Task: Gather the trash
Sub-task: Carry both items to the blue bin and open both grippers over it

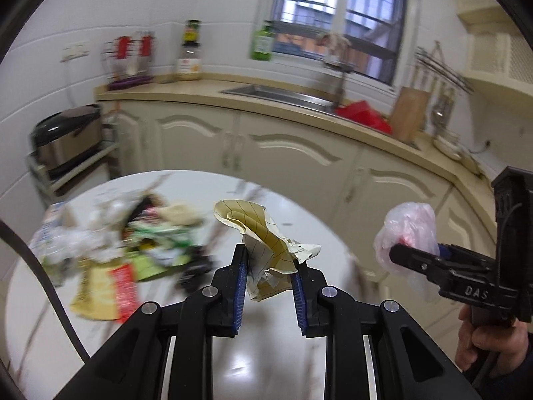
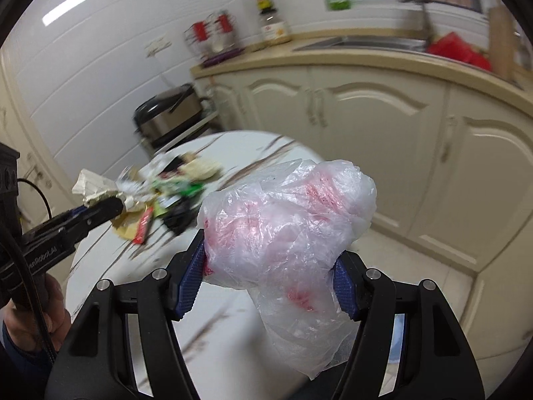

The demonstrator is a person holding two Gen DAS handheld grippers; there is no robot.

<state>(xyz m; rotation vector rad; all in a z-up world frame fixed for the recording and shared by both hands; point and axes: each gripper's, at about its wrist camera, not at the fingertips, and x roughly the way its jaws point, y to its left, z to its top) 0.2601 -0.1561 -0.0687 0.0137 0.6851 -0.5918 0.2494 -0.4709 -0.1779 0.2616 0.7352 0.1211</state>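
Left tongs (image 1: 269, 263) clamped on crumpled lined paper (image 1: 263, 233), right tongs (image 2: 269, 266) squeezing a wadded plastic bag (image 2: 286, 220), both above the worktop (image 1: 233, 350). Rest of the trash pile (image 1: 133, 240) sits toward its far edge. Keep both grips firm; the bag looks slippery.

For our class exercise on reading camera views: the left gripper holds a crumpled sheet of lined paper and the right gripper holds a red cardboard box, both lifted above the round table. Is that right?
Not quite. The right gripper holds a crumpled clear plastic bag with red print, not a cardboard box; the right wrist view shows it. The left gripper does hold the lined paper above the round table.
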